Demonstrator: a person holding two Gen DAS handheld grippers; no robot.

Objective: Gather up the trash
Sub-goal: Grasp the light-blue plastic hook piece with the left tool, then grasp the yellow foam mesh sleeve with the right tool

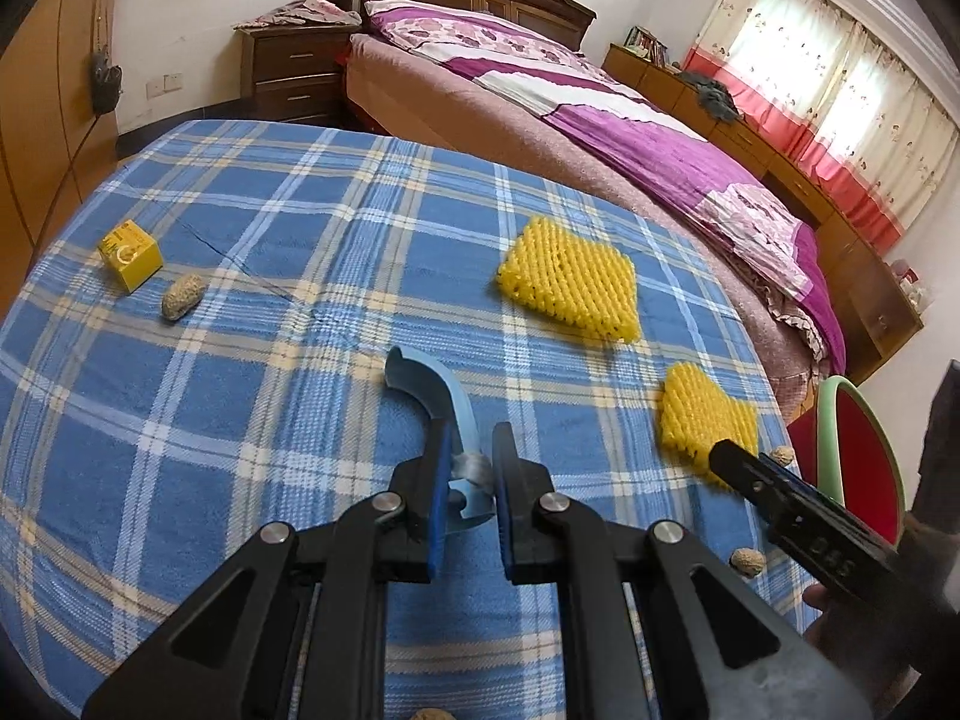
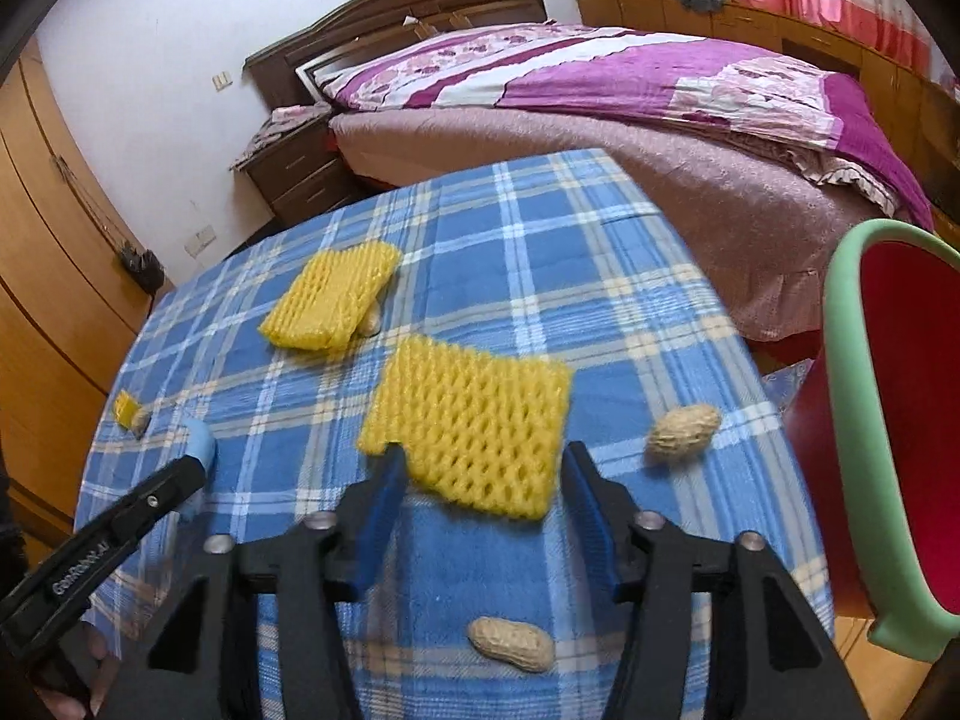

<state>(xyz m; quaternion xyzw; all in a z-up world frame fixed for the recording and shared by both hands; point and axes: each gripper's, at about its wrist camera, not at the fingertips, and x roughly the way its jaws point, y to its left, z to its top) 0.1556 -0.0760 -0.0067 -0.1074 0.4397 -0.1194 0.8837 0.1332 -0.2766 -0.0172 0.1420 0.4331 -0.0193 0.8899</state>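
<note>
My left gripper [image 1: 471, 447] is shut on a curved light-blue plastic piece [image 1: 441, 393], held just above the blue plaid tablecloth [image 1: 240, 360]. My right gripper [image 2: 483, 462] is open, its fingers on either side of the near yellow foam net [image 2: 474, 426]. A second yellow foam net [image 2: 333, 297] lies further back; in the left wrist view the two nets show at mid-right [image 1: 573, 282] and near the table's right edge [image 1: 705, 414]. Peanuts lie about [image 2: 684, 432], [image 2: 510, 642], [image 1: 183, 295]. A small yellow box [image 1: 131, 255] sits at far left.
A red bin with a green rim [image 2: 852, 420] stands beside the table's right edge. A bed with a purple quilt [image 1: 600, 120] is behind the table, a nightstand [image 1: 288, 72] at its head, wooden wardrobes [image 2: 54, 276] on the left.
</note>
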